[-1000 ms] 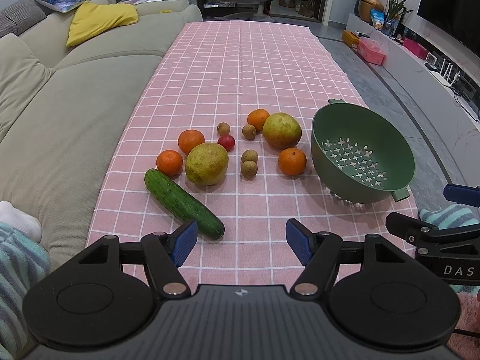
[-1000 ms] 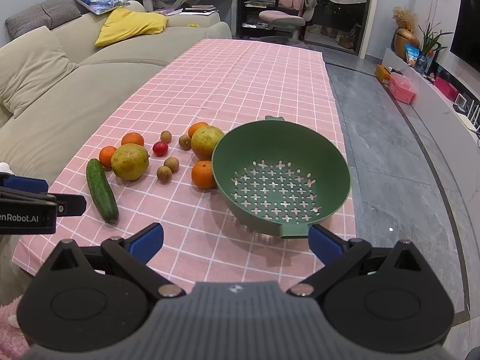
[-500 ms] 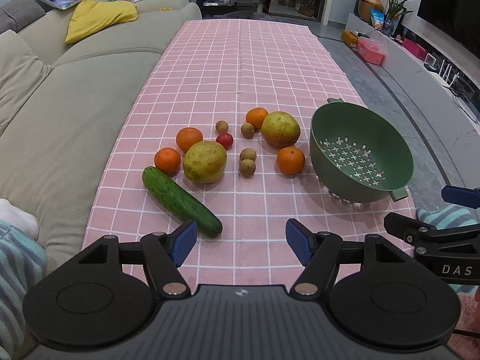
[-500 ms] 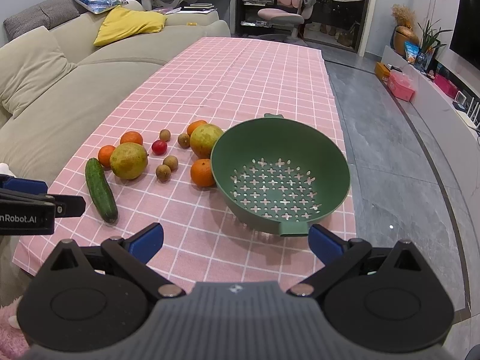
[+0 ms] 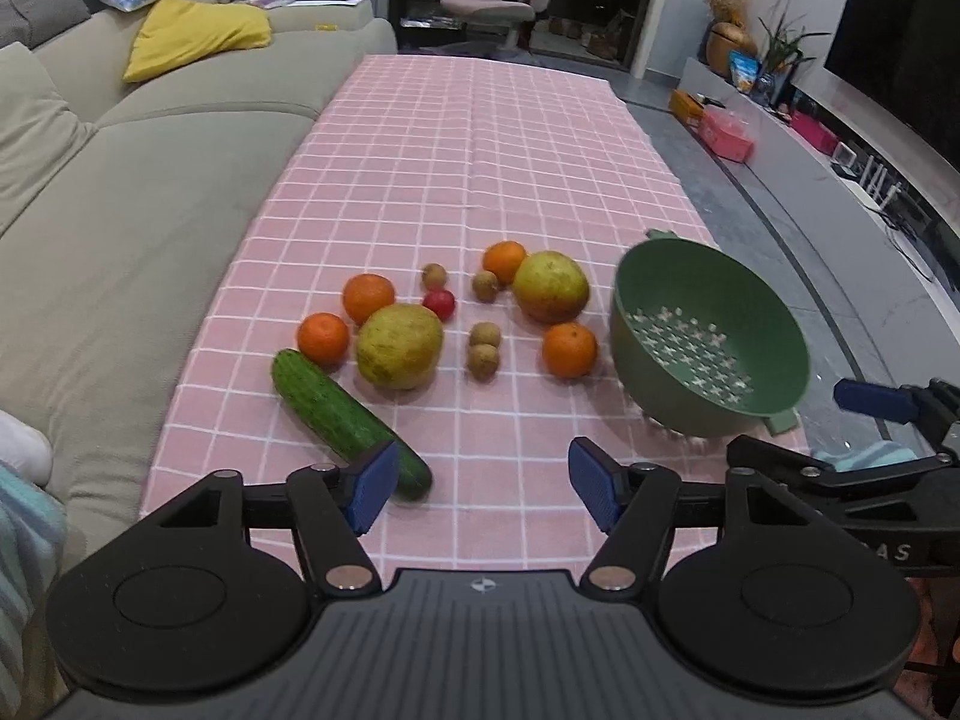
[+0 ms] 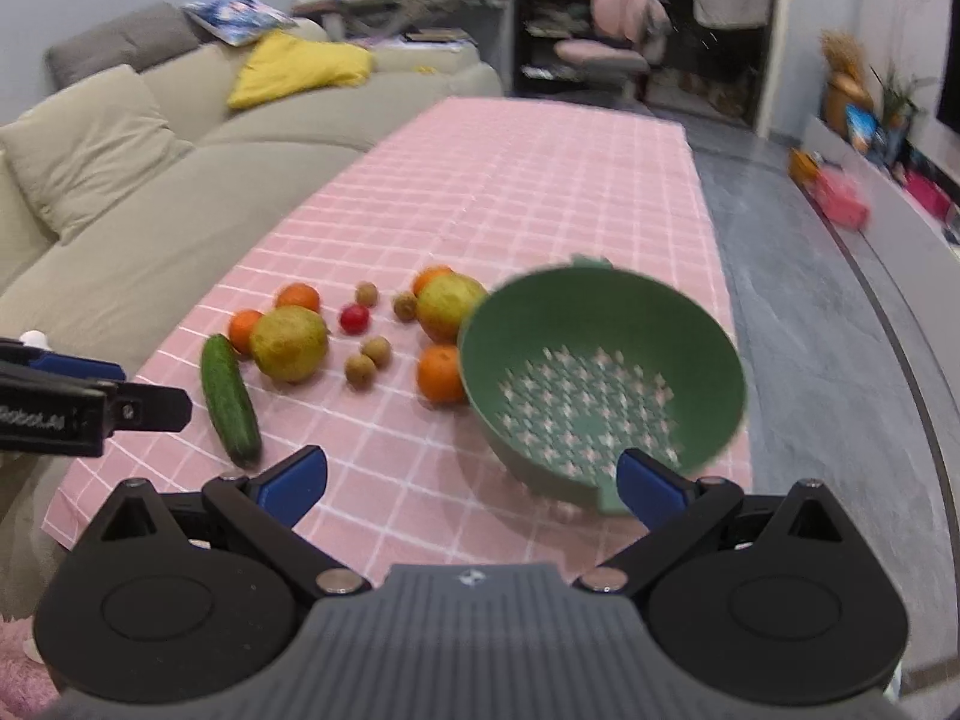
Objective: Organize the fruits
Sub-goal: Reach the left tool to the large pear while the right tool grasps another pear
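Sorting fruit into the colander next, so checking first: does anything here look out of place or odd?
One thing: a cucumber lies among the fruit, near the table's front edge, though it's a vegetable. The green colander sits upright and holds nothing yet.

White lettering on the black body of the right gripper (image 5: 888,468), seen at the edge of the left wrist view, shows only the fragment "AS", its opening characters hidden behind the left gripper's (image 5: 483,483) own frame. In the right wrist view, the side of the left gripper (image 6: 90,402) carries blurred white print that appears to read "RobotAI", cut off at the picture's left edge. No other writing, label or number is legible on the fruit, the green colander (image 6: 600,384) or the pink checked tablecloth (image 5: 480,180).
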Demonstrator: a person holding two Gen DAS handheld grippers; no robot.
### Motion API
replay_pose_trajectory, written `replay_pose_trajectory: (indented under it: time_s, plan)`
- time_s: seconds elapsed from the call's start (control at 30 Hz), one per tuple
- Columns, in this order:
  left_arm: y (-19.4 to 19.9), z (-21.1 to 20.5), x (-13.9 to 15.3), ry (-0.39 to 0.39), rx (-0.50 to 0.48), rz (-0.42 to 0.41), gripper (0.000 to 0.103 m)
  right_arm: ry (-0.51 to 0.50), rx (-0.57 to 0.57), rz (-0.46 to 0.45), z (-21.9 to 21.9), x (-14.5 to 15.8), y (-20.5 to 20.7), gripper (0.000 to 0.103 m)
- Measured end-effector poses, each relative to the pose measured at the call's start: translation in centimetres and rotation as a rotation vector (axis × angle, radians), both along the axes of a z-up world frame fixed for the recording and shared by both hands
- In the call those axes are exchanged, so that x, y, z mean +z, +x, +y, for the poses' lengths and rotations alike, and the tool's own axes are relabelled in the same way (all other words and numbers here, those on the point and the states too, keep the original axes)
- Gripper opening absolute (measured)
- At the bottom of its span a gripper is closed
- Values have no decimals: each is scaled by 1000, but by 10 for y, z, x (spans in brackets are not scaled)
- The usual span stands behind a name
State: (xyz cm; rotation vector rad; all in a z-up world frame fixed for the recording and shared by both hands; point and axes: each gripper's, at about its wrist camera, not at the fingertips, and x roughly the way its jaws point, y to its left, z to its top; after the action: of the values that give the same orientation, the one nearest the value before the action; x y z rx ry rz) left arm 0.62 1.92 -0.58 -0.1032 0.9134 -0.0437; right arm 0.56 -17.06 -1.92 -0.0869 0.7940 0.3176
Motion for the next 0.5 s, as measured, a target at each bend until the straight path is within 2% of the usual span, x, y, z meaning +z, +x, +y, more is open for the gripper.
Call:
replay_pose_trajectory:
  time_s: [0.2, 0.27, 0.33, 0.43, 0.5]
  plan:
    - [17, 6, -4, 50, -7, 1, 66, -22, 97, -42, 16, 0, 17, 98]
    - [25, 7, -5, 66, -28, 5, 65, -41, 122, -38, 22, -1, 29, 92]
    - [36, 8, -5, 72, -43, 29, 64, -57, 137, -31, 26, -2, 40, 82]
    - [54, 7, -6, 98, -87, 47, 64, -58, 175, -17, 34, -4, 63, 79]
    - [69, 10, -11, 89, -103, 66, 64, -65, 201, -4, 39, -6, 81, 78]
